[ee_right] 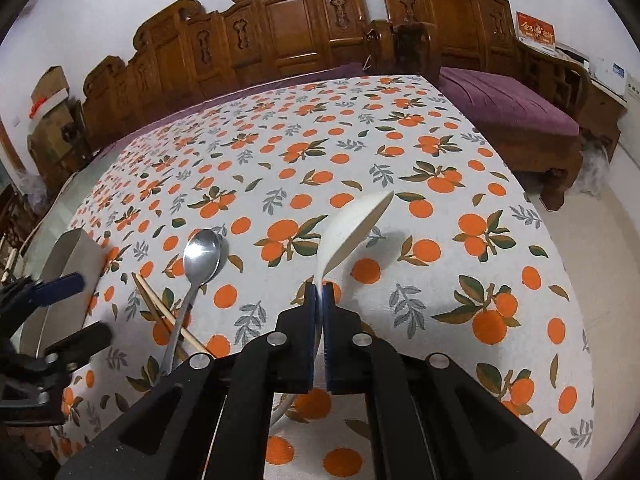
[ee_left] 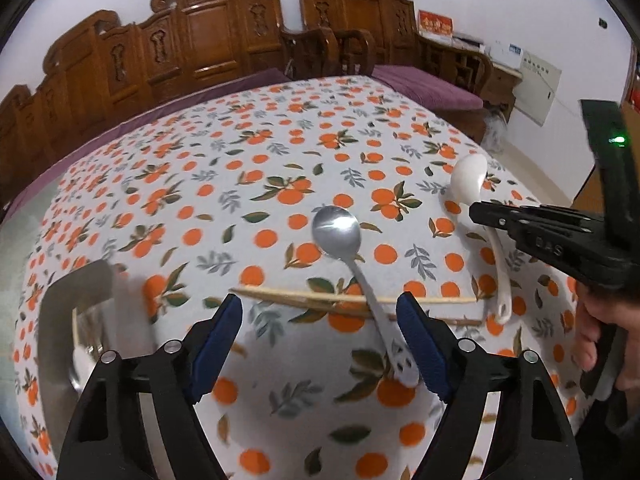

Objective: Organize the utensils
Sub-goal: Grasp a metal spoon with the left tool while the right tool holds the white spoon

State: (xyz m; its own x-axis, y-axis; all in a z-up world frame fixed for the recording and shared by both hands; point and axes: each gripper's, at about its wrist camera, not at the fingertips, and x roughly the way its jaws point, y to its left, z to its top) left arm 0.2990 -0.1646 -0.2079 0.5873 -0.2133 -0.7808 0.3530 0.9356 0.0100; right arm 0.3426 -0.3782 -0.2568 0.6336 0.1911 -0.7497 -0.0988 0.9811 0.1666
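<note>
On the orange-print desk: utensils

We clench our right tool on the white spoon, lifted. Our left tool gapes over the steel spoon crossing chopsticks, beside a metal holder

Orange-print tablecloth, carved wooden benches with purple cushion behind, cardboard boxes far left.

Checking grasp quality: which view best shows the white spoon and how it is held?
The right wrist view: the white spoon fills the centre, its handle pinched between the shut jaws. The left wrist view shows it small at the right edge, partly behind the right gripper.
</note>
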